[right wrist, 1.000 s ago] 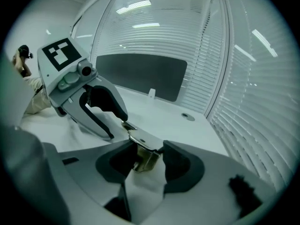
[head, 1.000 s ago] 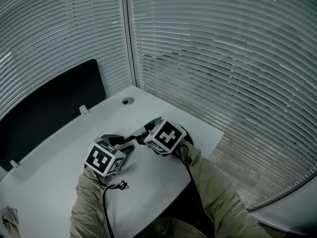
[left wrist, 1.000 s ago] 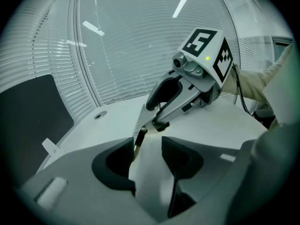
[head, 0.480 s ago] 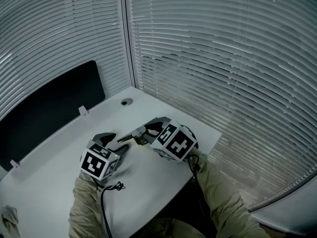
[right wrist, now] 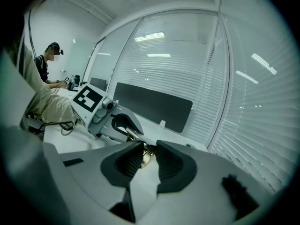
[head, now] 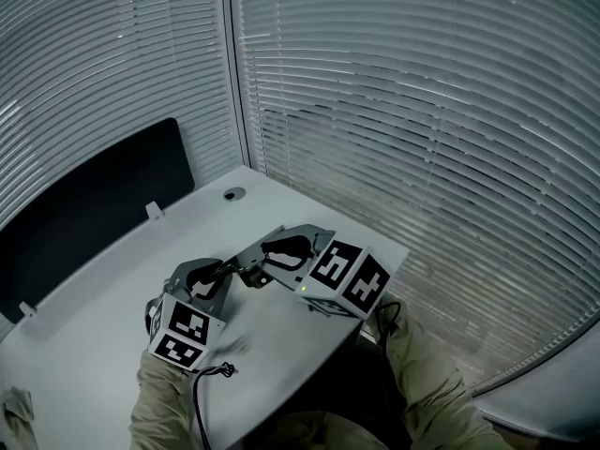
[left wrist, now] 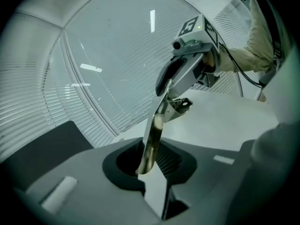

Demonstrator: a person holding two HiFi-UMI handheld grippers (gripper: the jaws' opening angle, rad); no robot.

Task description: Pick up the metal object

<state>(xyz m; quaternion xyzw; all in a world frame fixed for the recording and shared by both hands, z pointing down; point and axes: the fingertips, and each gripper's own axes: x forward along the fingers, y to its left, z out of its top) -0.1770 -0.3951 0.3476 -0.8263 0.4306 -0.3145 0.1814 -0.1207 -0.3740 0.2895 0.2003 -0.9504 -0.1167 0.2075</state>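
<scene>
A slim, shiny metal object [head: 246, 268] with a clip-like middle hangs above the white table [head: 103, 317], spanning both grippers. My left gripper [head: 217, 272] has one end of the metal strip [left wrist: 154, 130] between its jaws, which are closing and press on it. My right gripper [head: 272, 262] is shut on the other end; its own view shows the metal object [right wrist: 149, 153] pinched between the dark pads. The right gripper [left wrist: 180, 76] appears at the top of the left gripper view, and the left gripper [right wrist: 123, 123] faces the right one.
Closed blinds [head: 422, 111] wall in the table's far corner. A black panel [head: 84, 204] stands along the left edge, and a round grommet [head: 230, 195] sits near the corner. A cable [head: 216, 373] trails under my left arm. A person [right wrist: 47, 64] sits far off.
Both grippers tilted upward and their marker cubes moved apart and toward me. The metal object now spans the two grippers above the table, and the left jaws have closed on it.
</scene>
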